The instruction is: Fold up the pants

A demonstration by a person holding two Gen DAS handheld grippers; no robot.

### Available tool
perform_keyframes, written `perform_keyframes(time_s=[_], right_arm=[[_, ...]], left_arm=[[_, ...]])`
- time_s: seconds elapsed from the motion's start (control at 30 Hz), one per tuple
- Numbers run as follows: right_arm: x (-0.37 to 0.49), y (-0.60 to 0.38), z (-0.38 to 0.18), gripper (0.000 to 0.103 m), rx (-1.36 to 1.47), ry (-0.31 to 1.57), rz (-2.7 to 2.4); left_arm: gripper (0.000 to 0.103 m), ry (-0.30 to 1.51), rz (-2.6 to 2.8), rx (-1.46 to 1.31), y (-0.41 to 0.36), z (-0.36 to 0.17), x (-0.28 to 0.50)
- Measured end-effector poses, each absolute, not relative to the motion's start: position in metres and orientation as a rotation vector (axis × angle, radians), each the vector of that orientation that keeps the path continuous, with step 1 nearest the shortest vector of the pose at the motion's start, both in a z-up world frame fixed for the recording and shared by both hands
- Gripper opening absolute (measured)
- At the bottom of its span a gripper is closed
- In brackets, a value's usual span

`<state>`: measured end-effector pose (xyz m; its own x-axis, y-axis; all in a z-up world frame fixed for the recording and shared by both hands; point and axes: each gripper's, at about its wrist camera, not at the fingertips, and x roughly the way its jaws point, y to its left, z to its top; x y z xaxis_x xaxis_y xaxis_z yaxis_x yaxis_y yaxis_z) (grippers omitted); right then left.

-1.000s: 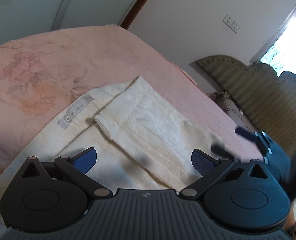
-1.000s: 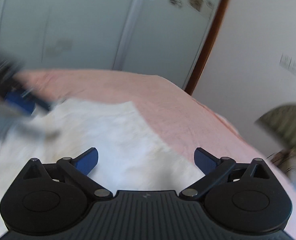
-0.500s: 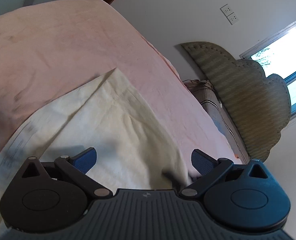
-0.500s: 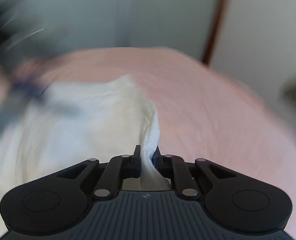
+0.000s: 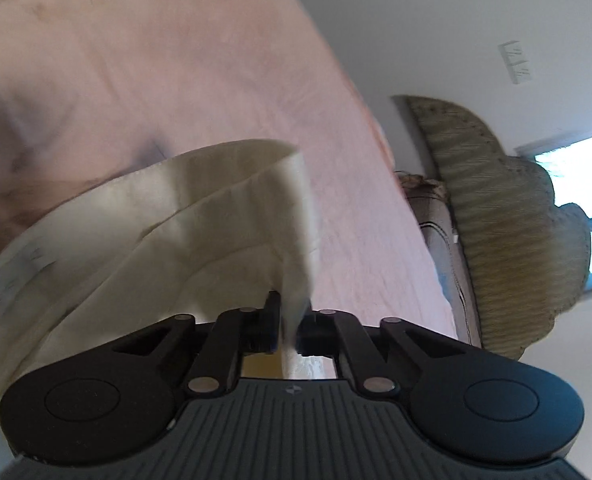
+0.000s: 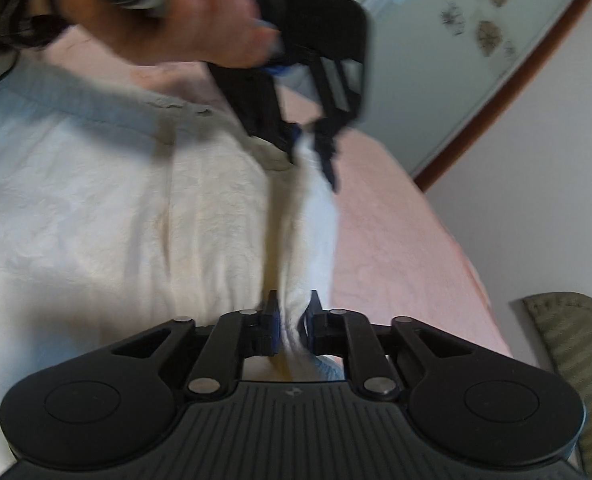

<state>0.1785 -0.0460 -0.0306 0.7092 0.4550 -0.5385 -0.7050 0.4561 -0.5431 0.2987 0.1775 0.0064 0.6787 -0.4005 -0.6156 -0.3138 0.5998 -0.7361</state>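
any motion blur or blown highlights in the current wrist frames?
Left wrist view: pants edge slightly smeared, window blown out, fisheye bends the bed. Right wrist view: hand and left gripper heavily motion-blurred; right gripper sharp.

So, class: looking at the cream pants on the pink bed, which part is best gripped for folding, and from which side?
Grip the free edge along the side nearest the bare pink bedspread, coming in from that side. That edge lifts off the bed as a thin fold, so closed fingers can pinch it. Both the left gripper and right gripper already clamp the pants there, spaced apart along it.
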Motion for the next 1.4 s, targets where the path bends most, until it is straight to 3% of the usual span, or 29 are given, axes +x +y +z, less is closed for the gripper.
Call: perform_keyframes(time_s=[0.07,0.23,0.33,0.43,0.47,0.63,1.0,1.4], right_arm=[[0.182,-0.055,-0.031,0.053,-0.829,0.324,0.662],[0.185,-0.1,-0.024,0.052,-0.772,0.376,0.55],[0.176,-0.123,-0.014,0.047,-0.773,0.394,0.489],[0.161,-0.129,-0.015,0.018,-0.854,0.407,0.45],[0.153,-0.128,-0.016,0.013,-0.874,0.408,0.451],[0.104,-0.117,-0.012,0.007,-0.943,0.4,0.447],[-0.016,-0.1,0.002,0.006,-0.816,0.465,0.512],[-0.053,-0.087,-0.02,0.006,-0.749,0.526,0.513]], left_arm=[[0.003,0.796,-0.085,-0.902,0.176,0.021,0.277],[0.004,0.665,-0.116,-0.766,0.169,0.053,0.221],[0.004,0.64,-0.13,-0.703,0.163,0.06,0.193],[0.004,0.633,-0.128,-0.667,0.158,0.057,0.169],[0.004,0.638,-0.123,-0.661,0.159,0.056,0.161],[0.005,0.655,-0.129,-0.672,0.174,0.047,0.122],[0.006,0.765,-0.148,-0.563,0.186,0.025,0.055],[0.012,0.789,-0.067,-0.395,0.175,0.005,0.039]])
